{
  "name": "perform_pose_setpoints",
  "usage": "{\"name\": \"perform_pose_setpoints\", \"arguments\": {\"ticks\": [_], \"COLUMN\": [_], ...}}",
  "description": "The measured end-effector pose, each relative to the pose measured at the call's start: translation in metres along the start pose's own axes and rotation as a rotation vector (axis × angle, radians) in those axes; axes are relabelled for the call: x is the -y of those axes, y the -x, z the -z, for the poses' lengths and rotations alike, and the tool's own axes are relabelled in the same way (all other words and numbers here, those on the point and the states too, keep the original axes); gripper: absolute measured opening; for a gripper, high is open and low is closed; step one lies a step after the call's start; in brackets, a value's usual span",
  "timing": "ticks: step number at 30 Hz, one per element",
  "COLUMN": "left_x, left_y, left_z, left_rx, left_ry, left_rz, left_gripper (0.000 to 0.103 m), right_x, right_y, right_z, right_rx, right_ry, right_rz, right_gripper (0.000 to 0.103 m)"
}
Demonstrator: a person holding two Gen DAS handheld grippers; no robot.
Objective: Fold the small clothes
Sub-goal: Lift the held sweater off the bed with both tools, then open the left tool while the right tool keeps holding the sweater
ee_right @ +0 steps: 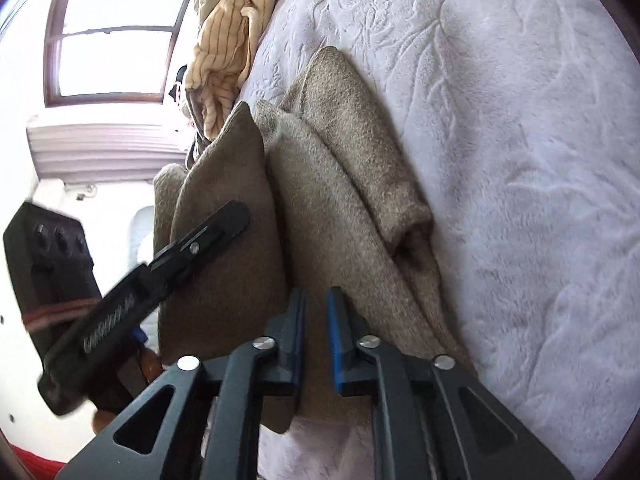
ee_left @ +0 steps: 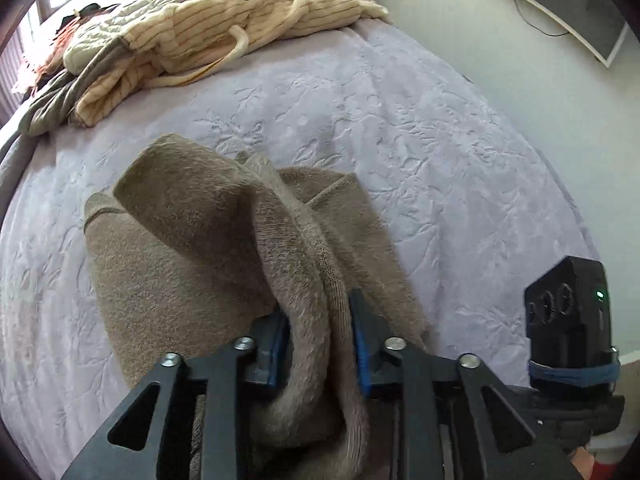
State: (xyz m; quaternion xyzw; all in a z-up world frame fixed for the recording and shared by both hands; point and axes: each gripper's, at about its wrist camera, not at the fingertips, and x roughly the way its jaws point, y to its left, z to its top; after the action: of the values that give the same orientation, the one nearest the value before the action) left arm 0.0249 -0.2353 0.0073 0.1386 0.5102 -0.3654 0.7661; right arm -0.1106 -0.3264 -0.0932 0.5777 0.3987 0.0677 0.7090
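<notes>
Looking down from both wrists, I see the bed's pale lilac embossed bedspread (ee_left: 400, 128) filling most of each view; a heap of cream striped clothes (ee_left: 224, 28) sits at its far end, well apart from my work, with a grey garment (ee_left: 60, 100) tucked under its near edge; a window (ee_right: 116, 32) glows beyond the bed in the right wrist view. On the bedspread lies the brown fleece garment (ee_left: 180, 272), bunched in thick folds, one flap raised and curling over the rest; in the right wrist view the same garment (ee_right: 352, 168) runs in long ridges away from my fingers. My left gripper (ee_left: 320, 340) has a rope of that fleece running between its blue pads (ee_left: 280, 344); the jaws stand partly apart, and I cannot tell whether they press it. My right gripper (ee_right: 316, 336) hovers over the near edge of the cloth, jaws parted a little, with nothing pinched between them.
</notes>
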Motion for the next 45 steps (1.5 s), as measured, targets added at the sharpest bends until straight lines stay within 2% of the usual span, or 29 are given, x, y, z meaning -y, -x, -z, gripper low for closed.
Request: {"name": "perform_pose_setpoints", "arguments": {"ticks": [1, 2, 6, 8, 10, 14, 16, 19, 22, 24, 25, 26, 27, 28, 30, 32, 34, 37, 38, 40, 42, 43, 44, 45], "left_x": [0.005, 0.011, 0.023, 0.009, -0.016, -0.079, -0.110, -0.145, -0.159, -0.161, -0.160, -0.159, -0.158, -0.157, -0.149, -0.138, -0.127, -0.111, -0.108, -0.108, -0.114, -0.118, -0.120, -0.122], "left_y": [0.003, 0.007, 0.018, 0.029, 0.043, 0.052, 0.045, 0.028, 0.010, 0.006, 0.006, 0.006, 0.006, 0.008, 0.019, 0.026, 0.022, 0.000, -0.006, -0.010, -0.005, -0.001, 0.004, 0.009], "left_z": [-0.001, -0.002, -0.010, -0.008, -0.003, 0.013, 0.021, 0.036, 0.050, 0.054, 0.055, 0.055, 0.054, 0.053, 0.050, 0.045, 0.038, 0.037, 0.037, 0.037, 0.036, 0.036, 0.037, 0.039], "left_rx": [0.016, 0.032, 0.066, 0.071, 0.088, 0.090, 0.064, 0.038, 0.007, 0.010, 0.016, 0.016, 0.016, 0.019, 0.046, 0.080, 0.073, 0.049, 0.056, 0.075, 0.062, 0.055, 0.047, 0.039], "left_ry": [-0.015, -0.032, -0.053, -0.011, 0.045, 0.162, 0.223, 0.299, 0.344, 0.361, 0.364, 0.365, 0.366, 0.366, 0.346, 0.300, 0.245, 0.175, 0.158, 0.148, 0.173, 0.185, 0.193, 0.195], "left_rz": [0.022, 0.039, 0.048, 0.058, 0.054, -0.042, -0.134, -0.201, -0.216, -0.213, -0.220, -0.227, -0.231, -0.231, -0.226, -0.228, -0.235, -0.267, -0.289, -0.327, -0.294, -0.279, -0.274, -0.275], "left_gripper": [0.046, 0.047, 0.047, 0.047, 0.047, 0.047, 0.047, 0.047, 0.047, 0.047, 0.047, 0.047, 0.047, 0.047, 0.047, 0.047, 0.047, 0.050, 0.063, 0.075, 0.075, 0.075, 0.075, 0.075], "right_x": [0.001, 0.004, 0.008, 0.014, 0.023, 0.028, 0.027, 0.023, 0.012, -0.005, -0.014, -0.026, -0.042, -0.058, -0.091, -0.111, -0.108, -0.075, -0.062, -0.037, -0.029, -0.031, -0.034, -0.039], "right_y": [-0.002, 0.000, -0.005, -0.002, 0.010, 0.009, 0.011, 0.005, -0.006, -0.016, -0.020, -0.023, -0.026, -0.029, -0.020, -0.012, -0.009, -0.015, -0.017, -0.024, -0.021, -0.016, -0.012, -0.008], "right_z": [-0.002, -0.004, -0.011, -0.012, -0.010, -0.019, -0.023, -0.034, -0.046, -0.052, -0.053, -0.054, -0.053, -0.053, -0.046, -0.044, -0.047, -0.058, -0.062, -0.069, -0.072, -0.072, -0.071, -0.070], "right_rx": [0.006, 0.013, 0.022, 0.027, 0.040, 0.049, 0.039, 0.022, -0.028, -0.082, -0.097, -0.104, -0.103, -0.091, -0.049, -0.009, 0.007, 0.022, 0.022, 0.024, 0.034, 0.045, 0.053, 0.054], "right_ry": [-0.020, -0.036, -0.082, -0.116, -0.164, -0.207, -0.207, -0.217, -0.165, -0.072, -0.016, 0.058, 0.157, 0.232, 0.371, 0.439, 0.428, 0.342, 0.319, 0.253, 0.206, 0.205, 0.219, 0.240], "right_rz": [-0.024, -0.040, -0.073, -0.111, -0.167, -0.253, -0.286, -0.333, -0.240, -0.124, -0.067, 0.014, 0.121, 0.176, 0.182, 0.174, 0.178, 0.236, 0.255, 0.262, 0.232, 0.257, 0.305, 0.338], "right_gripper": [0.032, 0.035, 0.036, 0.037, 0.042, 0.049, 0.050, 0.057, 0.059, 0.057, 0.053, 0.025, 0.014, 0.014, 0.014, 0.014, 0.014, 0.014, 0.014, 0.015, 0.016, 0.017, 0.026, 0.026]}}
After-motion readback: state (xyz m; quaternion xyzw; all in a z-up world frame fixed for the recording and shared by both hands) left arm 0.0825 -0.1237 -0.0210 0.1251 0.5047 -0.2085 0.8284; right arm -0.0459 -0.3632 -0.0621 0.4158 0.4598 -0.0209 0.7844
